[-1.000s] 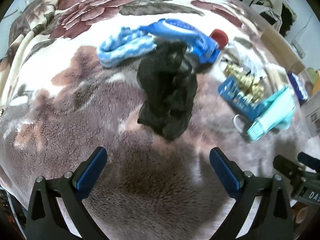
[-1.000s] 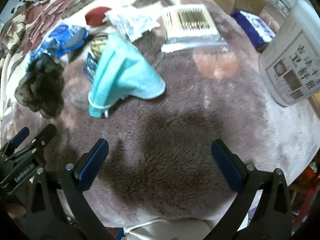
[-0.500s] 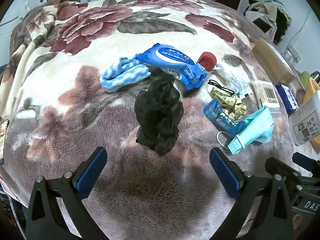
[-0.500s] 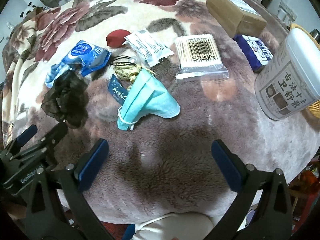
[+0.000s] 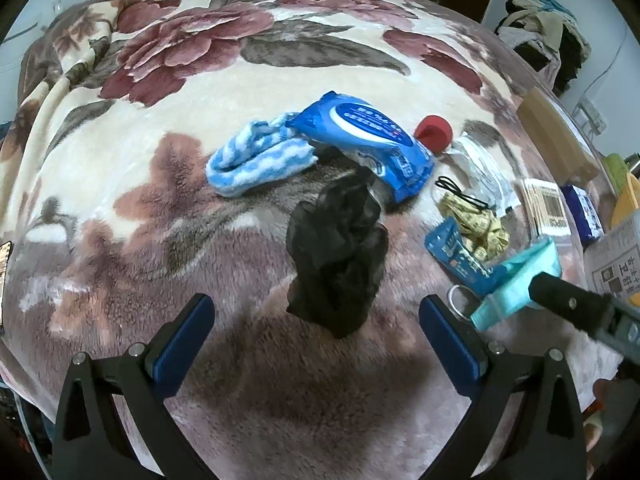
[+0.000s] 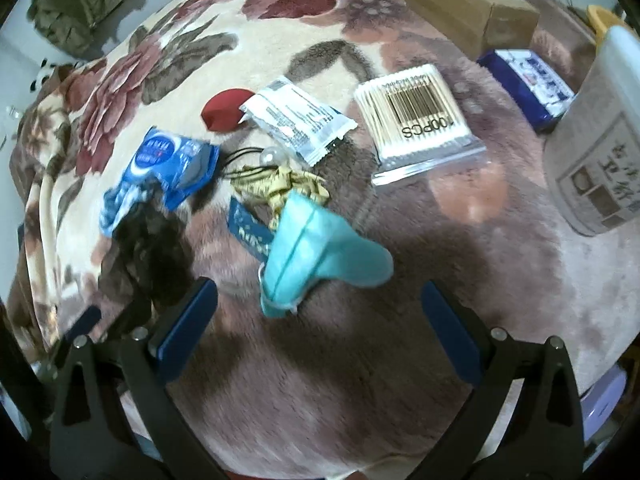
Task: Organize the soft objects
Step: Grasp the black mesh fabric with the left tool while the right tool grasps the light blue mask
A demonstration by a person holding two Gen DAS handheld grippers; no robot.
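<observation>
A crumpled black mesh cloth (image 5: 338, 258) lies on the floral fleece blanket (image 5: 192, 80), just ahead of my open left gripper (image 5: 318, 344). Behind it rest a blue-and-white striped sock (image 5: 260, 156) and a blue wipes pack (image 5: 366, 140). A teal face mask (image 6: 316, 252) lies straight ahead of my open right gripper (image 6: 318, 328), which holds nothing. In the right wrist view the black cloth (image 6: 152, 248) sits left of the mask. The mask (image 5: 520, 280) is partly hidden by the right gripper's finger in the left wrist view.
Around the mask lie a yellow tape measure (image 6: 280, 184), a blue card (image 6: 250, 232), black hair ties (image 6: 244, 158), a red sponge (image 6: 224, 110), a white sachet (image 6: 298, 118), a cotton-swab pack (image 6: 418, 116), a blue tissue pack (image 6: 528, 80), a cardboard box (image 6: 464, 4) and a white canister (image 6: 600, 140).
Both grippers first pulled back from the items. The right gripper has since moved in toward the teal mask, and its finger now reaches into the left wrist view. Both stay open.
</observation>
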